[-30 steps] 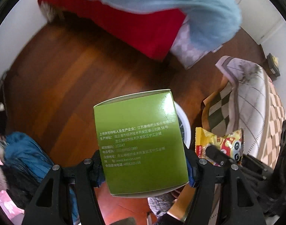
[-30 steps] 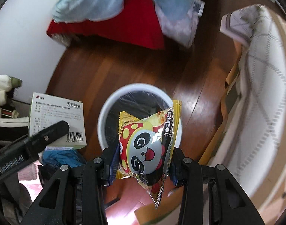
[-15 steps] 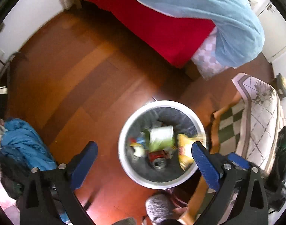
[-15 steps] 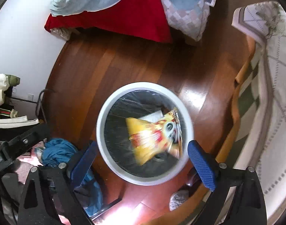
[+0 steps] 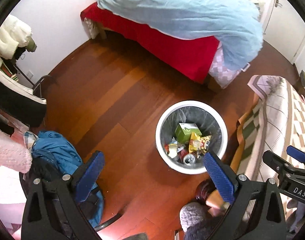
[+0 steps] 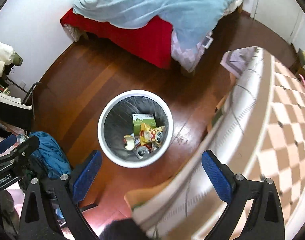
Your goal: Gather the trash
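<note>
Now both the left gripper (image 5: pixel 152 172) and right gripper (image 6: pixel 151 172) are held spread and empty above the bin (image 5: pixel 190 169), where the green box (image 5: pixel 187 132) and snack bag (image 5: pixel 198 143) lie, so more trash should be sought

green box (image 5: pixel 186 132) and yellow snack bag (image 5: pixel 198 143) lying inside white round bin (image 5: pixel 162 120), bag overlapping box

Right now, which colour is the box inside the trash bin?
Green, with a white band on top. The box shows best in the right wrist view.
</note>
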Motion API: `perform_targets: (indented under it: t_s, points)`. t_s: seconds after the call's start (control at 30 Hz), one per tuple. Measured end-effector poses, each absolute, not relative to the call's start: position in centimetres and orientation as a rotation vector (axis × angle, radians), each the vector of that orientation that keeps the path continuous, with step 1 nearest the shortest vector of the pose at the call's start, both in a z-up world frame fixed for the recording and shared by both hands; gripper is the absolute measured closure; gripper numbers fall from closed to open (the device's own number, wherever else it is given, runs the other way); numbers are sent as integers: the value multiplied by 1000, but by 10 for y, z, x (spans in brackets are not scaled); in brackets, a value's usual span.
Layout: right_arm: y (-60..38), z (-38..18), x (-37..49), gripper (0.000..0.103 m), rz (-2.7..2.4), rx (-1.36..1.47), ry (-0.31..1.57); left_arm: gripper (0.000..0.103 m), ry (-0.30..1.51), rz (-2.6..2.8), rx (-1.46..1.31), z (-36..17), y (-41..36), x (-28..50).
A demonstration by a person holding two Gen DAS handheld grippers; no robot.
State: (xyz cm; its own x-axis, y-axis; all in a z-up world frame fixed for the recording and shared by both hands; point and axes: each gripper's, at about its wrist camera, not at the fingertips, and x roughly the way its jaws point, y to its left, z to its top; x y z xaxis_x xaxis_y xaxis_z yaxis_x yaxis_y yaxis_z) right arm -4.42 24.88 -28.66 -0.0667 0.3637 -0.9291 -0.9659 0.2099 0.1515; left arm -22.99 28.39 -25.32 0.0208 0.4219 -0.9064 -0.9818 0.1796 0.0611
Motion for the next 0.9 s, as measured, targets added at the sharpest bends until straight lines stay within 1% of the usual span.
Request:
perform_targets:
  t_s: [0.27,0.6,0.73,0.9]
  points:
    - [180,-223,-50,2,1318,-623,1075,1,899,1238,-677,-194,224,-233]
    - [97,-117,-49,2,1448,-488,970,1,765,1132,-641,-112,161,-247]
    - [72,-84,-48,2,1490,-445,956,1,722,1087,-647,-89,144,-251]
    - [47,-56,-47,2,1547,-406,948,1,692,1008,-647,-65,128,-253]
